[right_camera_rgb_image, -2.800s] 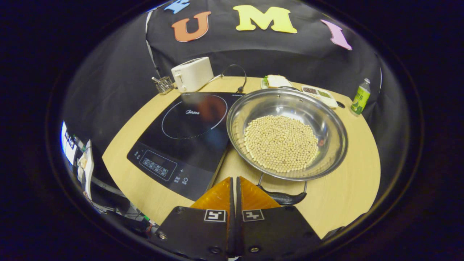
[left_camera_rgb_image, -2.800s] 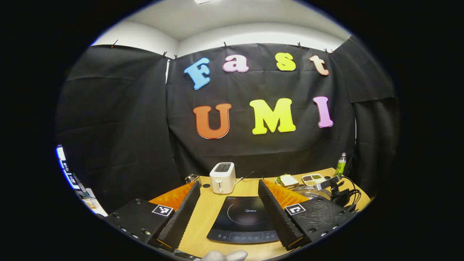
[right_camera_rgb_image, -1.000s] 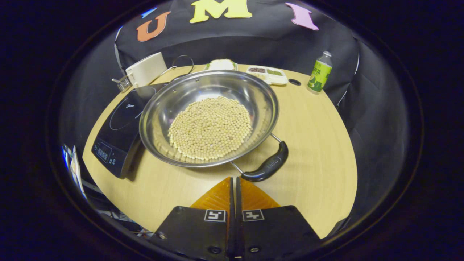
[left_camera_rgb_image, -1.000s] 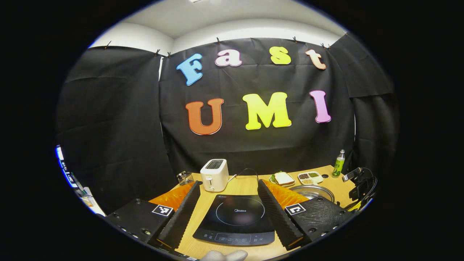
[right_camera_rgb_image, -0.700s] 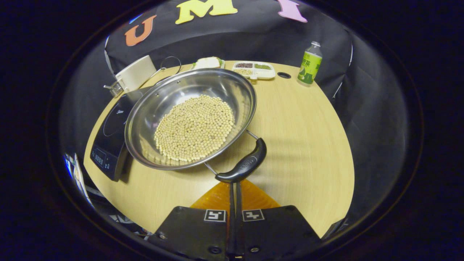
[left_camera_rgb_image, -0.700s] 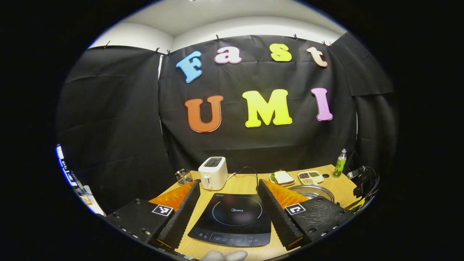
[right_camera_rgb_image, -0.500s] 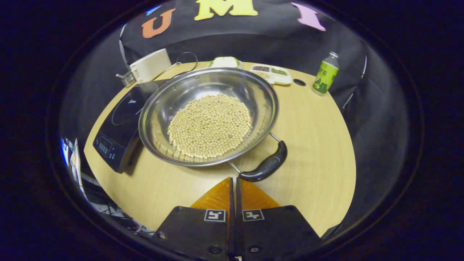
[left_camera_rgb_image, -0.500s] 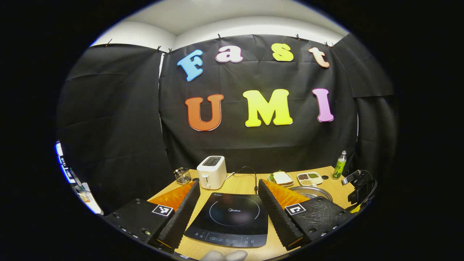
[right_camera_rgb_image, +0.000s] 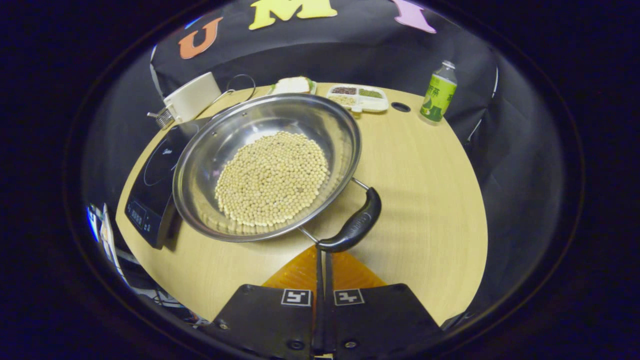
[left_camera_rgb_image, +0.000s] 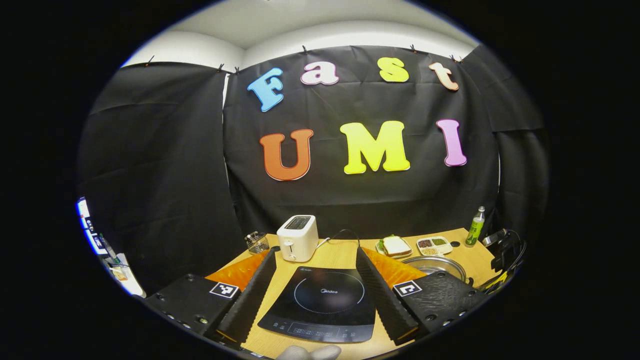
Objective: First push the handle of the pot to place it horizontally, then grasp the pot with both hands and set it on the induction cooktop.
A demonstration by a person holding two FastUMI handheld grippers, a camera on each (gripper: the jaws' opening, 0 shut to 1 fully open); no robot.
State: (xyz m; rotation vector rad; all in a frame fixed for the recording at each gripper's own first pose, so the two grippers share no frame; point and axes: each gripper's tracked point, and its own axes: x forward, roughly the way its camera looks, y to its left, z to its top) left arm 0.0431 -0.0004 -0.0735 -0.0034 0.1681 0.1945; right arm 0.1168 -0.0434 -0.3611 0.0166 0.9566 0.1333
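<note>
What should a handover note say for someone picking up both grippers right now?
Right gripper: fingers shut, tips at the near end of the pot handle, mid-push; whether they touch it is hard to tell.
Left gripper: open, holding nothing, hovering above the induction cooktop.
Pot, holding beans, sits on the table right of the cooktop; its rim seems to overlap the cooktop's edge.
Done: push begun; handle lies diagonally.
Left: finish turning the handle horizontal, grasp the pot with both grippers, set it on the cooktop.
</note>
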